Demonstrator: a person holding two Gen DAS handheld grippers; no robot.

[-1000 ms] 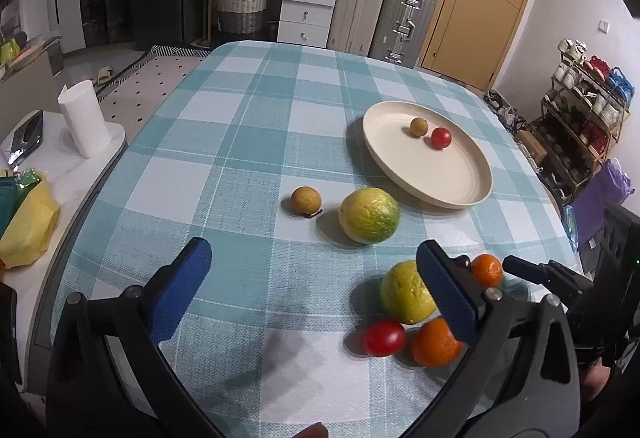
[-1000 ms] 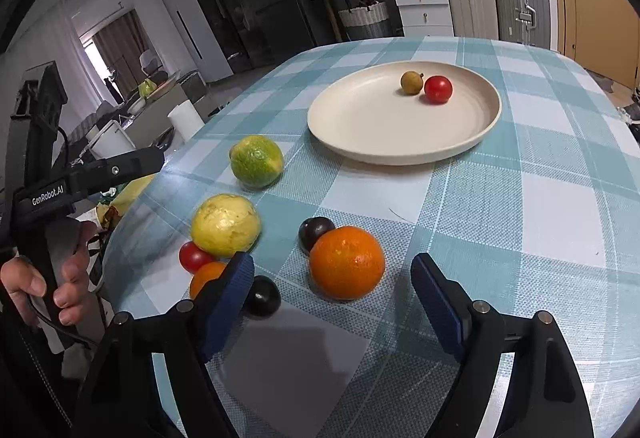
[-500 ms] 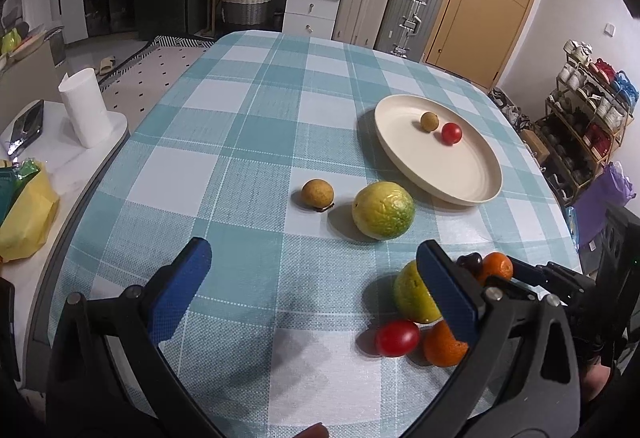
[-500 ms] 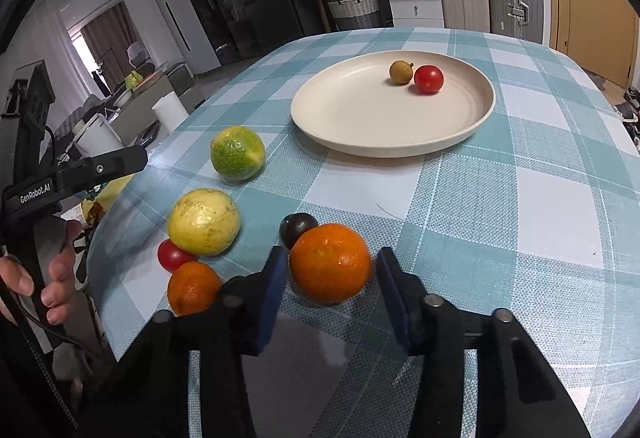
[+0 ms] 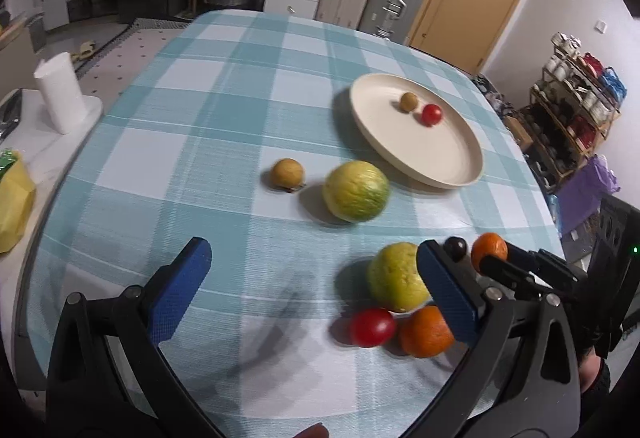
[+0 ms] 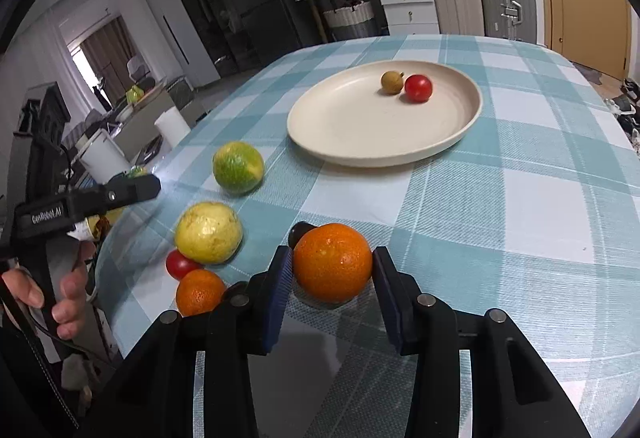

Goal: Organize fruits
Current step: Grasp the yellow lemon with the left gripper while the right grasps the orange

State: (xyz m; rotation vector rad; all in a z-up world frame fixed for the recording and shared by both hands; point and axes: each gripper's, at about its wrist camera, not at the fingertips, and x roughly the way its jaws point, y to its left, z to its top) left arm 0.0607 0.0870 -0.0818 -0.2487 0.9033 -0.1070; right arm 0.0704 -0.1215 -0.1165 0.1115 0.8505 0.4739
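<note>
My right gripper (image 6: 331, 263) points down at the near table edge; its jaws are closing and both blue pads press on a big orange (image 6: 332, 272). A dark plum (image 6: 300, 232) sits just behind it. Left of it lie a yellow fruit (image 6: 209, 238), a cherry tomato (image 6: 179, 264) and a small orange (image 6: 199, 292). The cream plate (image 6: 384, 158) holds a brown fruit (image 6: 391, 81) and a red tomato (image 6: 418, 88). My left gripper (image 5: 312, 254) hovers open over bare cloth, left of that cluster. A green-yellow citrus (image 5: 356, 191) and a small brown fruit (image 5: 287, 173) lie beyond it.
The table has a teal checked cloth (image 5: 224, 110) and rounded edges. A white paper roll (image 5: 60, 98) and a yellow bag (image 5: 12, 206) sit on a side surface to the left. A shelf of cups (image 5: 580, 110) stands at the right.
The right gripper's jaws went from wide apart to pressed on both sides of the big orange. The left gripper tilted a little, staying open.
</note>
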